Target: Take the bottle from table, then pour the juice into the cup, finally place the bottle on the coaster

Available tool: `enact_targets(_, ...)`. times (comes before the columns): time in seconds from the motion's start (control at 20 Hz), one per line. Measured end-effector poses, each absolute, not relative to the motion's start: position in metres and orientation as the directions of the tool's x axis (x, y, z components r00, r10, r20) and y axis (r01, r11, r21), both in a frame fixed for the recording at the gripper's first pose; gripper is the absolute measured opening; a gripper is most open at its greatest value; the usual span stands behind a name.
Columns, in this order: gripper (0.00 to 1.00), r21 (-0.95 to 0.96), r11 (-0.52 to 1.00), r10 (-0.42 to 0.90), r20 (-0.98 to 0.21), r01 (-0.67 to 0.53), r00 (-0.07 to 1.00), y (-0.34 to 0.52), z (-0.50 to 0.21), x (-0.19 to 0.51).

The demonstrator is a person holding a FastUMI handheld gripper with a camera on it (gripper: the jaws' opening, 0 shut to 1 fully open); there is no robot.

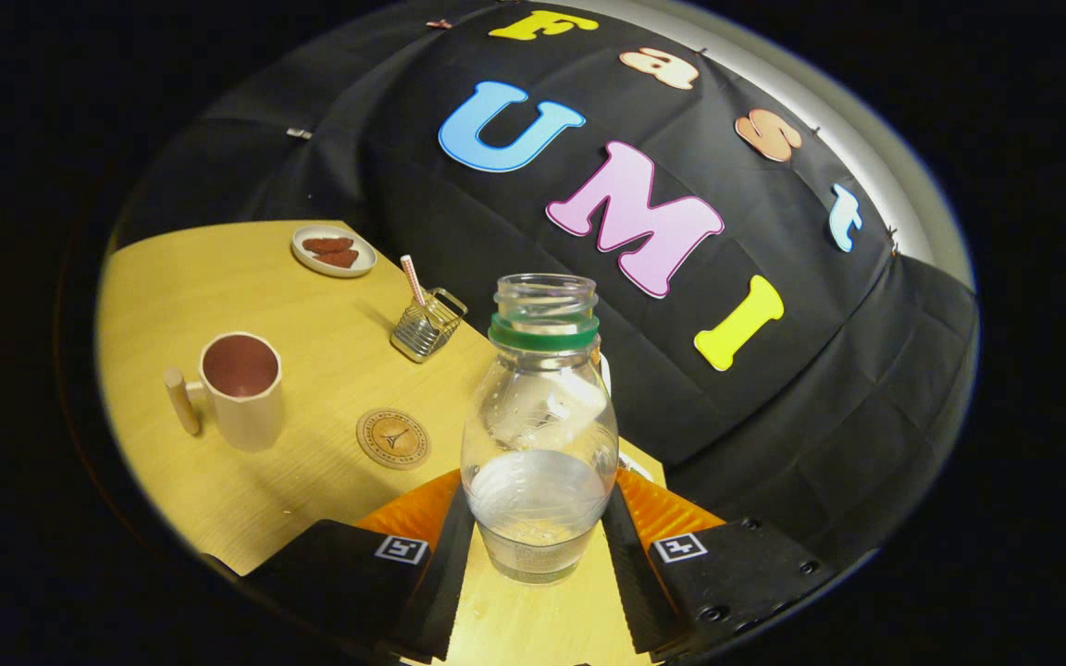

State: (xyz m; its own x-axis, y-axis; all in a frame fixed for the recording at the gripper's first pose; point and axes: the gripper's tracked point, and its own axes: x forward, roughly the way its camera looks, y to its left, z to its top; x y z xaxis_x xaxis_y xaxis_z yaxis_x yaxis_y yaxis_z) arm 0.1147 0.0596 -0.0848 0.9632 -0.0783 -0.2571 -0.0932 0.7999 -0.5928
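A clear glass bottle (539, 435) with a green ring at its open neck stands upright between my fingers, with clear liquid in its lower part. My gripper (538, 532) is shut on the bottle, both fingers pressing its lower body. Whether its base rests on the wooden table (311, 481) or hangs just above it I cannot tell. A beige cup (241, 388) with a side handle and a dark inside stands beyond the left finger. A round cork coaster (393, 438) lies flat between the cup and the bottle.
A small wire basket (427, 326) holding a striped straw stands behind the coaster. A white plate (333, 250) with brown pieces sits at the table's far edge. The black cloth wall rises right behind the table.
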Motion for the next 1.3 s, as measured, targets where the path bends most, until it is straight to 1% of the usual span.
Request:
enact_targets(0.15, 0.73, -0.671, 0.734, -0.089, -0.247, -0.104, 0.965, 0.068, -0.087, 0.118)
enact_targets(0.45, 0.73, -0.748, 0.646, -0.077, -0.26, -0.15, 0.963, 0.095, -0.102, 0.123)
enact_targets(0.75, 0.73, -0.844, 0.509, -0.02, -0.211, -0.172, 0.977, 0.128, -0.103, 0.134)
enact_targets(0.9, 0.73, -0.874, 0.448, 0.013, -0.205, -0.189, 0.979, 0.144, -0.11, 0.135)
enact_targets(1.1, 0.73, -0.902, 0.382, 0.02, -0.209, -0.201, 0.978, 0.155, -0.122, 0.138)
enact_targets(1.3, 0.73, -0.935, 0.282, 0.03, -0.214, -0.214, 0.976, 0.161, -0.129, 0.145)
